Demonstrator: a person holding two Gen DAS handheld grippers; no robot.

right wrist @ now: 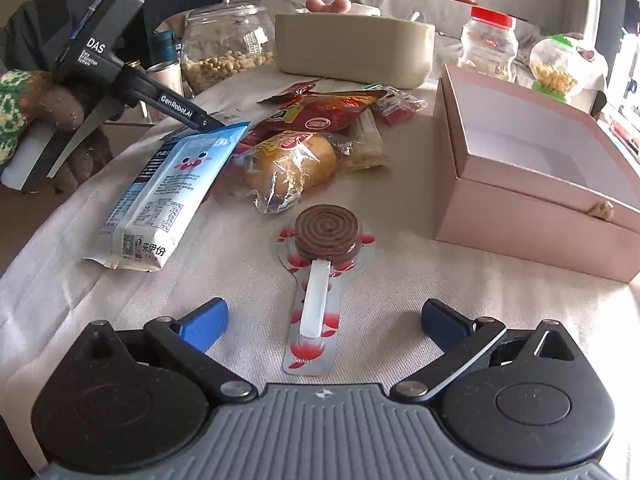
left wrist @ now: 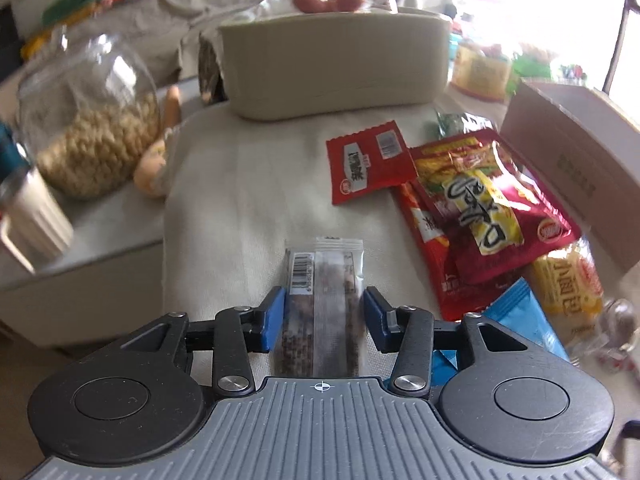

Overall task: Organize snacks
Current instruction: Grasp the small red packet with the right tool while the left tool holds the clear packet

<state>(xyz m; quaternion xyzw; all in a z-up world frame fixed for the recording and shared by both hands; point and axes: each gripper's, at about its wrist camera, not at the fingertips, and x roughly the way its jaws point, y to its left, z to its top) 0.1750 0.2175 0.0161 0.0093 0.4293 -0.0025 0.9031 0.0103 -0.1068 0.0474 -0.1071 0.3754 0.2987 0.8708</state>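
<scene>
In the left wrist view a clear packet of a dark snack bar (left wrist: 324,276) with a barcode lies flat on the beige cloth. My left gripper (left wrist: 325,316) stands open around its near end, the blue pads close beside its edges without squeezing it. To its right lies a pile of snacks: a small red sachet (left wrist: 368,160), a red and yellow bag (left wrist: 488,208), a wrapped bun (right wrist: 292,168) and a blue and white pouch (right wrist: 168,192). My right gripper (right wrist: 324,322) is wide open over the stick of a wrapped chocolate spiral lollipop (right wrist: 328,232), touching nothing.
An open pink box (right wrist: 520,168) stands at the right, showing nothing inside. A beige container (right wrist: 352,48) sits at the back, with a glass jar of peanuts (right wrist: 224,48) to its left and two plastic jars (right wrist: 488,40) to its right. A hand in a knitted sleeve (right wrist: 16,96) holds the left gripper.
</scene>
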